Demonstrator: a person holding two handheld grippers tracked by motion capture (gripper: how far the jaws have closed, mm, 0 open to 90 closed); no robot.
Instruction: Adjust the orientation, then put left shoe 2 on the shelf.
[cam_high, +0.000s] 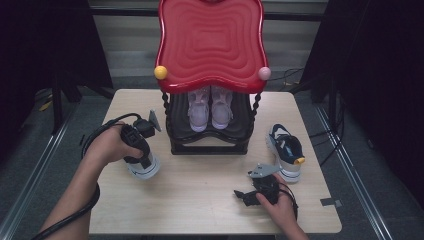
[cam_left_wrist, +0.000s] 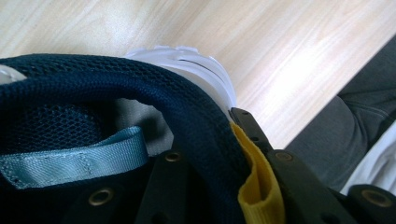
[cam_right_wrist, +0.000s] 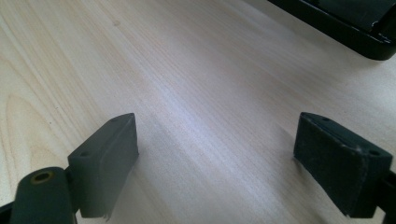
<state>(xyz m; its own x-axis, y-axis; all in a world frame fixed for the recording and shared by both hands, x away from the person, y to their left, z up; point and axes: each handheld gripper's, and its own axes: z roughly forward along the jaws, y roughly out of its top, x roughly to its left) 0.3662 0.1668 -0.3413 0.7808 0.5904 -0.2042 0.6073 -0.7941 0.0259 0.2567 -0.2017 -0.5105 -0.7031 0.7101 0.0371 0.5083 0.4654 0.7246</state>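
The left gripper (cam_high: 142, 162), at lower left of the high view, clamps the navy shoe's (cam_left_wrist: 116, 107) collar – lifting it, likely for the rack (cam_high: 210, 140). The right gripper (cam_high: 247, 196) rests wide, empty, near its mate (cam_high: 286, 150).

Overhead light is falling brightly on the pale counter (cam_high: 210, 175) while the surroundings are staying dark. Glare is washing out the wood in both gripper views; the nearest navy shoe (cam_left_wrist: 93, 116) fabric is blurring.
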